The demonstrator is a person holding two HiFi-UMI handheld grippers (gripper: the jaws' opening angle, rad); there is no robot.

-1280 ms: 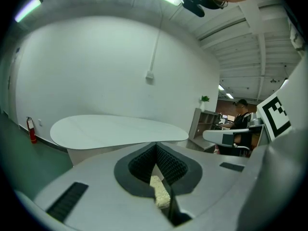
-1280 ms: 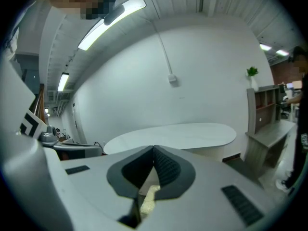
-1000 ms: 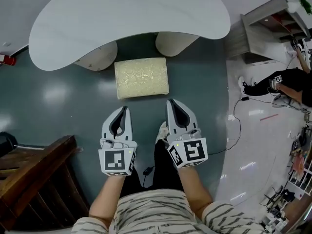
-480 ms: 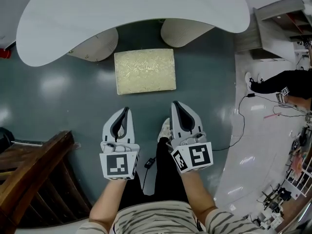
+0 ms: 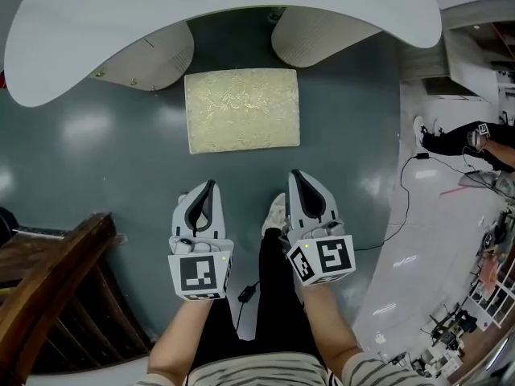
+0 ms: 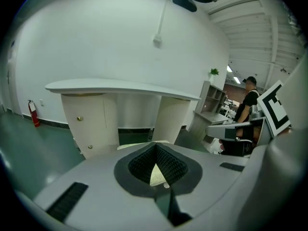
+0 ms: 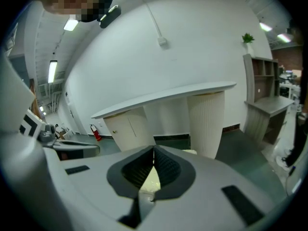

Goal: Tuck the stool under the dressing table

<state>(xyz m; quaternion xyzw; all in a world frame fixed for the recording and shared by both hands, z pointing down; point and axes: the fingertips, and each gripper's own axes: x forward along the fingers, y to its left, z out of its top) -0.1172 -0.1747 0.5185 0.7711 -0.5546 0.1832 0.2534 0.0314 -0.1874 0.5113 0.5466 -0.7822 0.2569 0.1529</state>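
A cream, rectangular padded stool (image 5: pixel 242 109) stands on the dark green floor just in front of the white curved dressing table (image 5: pixel 217 22). The table rests on two ribbed cream pedestals (image 5: pixel 310 40). My left gripper (image 5: pixel 211 185) hovers shut a short way behind the stool's near edge, on the left. My right gripper (image 5: pixel 293 174) is shut too, beside it on the right, closer to the stool. Neither touches the stool. In the left gripper view (image 6: pixel 154 145) and the right gripper view (image 7: pixel 154 150) the closed tips meet, with the stool (image 6: pixel 157 175) showing through the gap.
A dark wooden stair rail (image 5: pixel 44 288) stands at the lower left. The person's dark trousers and shoe (image 5: pixel 275 215) lie between the grippers. A grey shelf unit (image 5: pixel 475 30) and another person (image 5: pixel 471 139) are at the right, with a cable (image 5: pixel 402 207) on the pale floor.
The head view and both grippers have sunk lower; the stool and table look larger and nearer. Both grippers stay shut, side by side, behind the stool.
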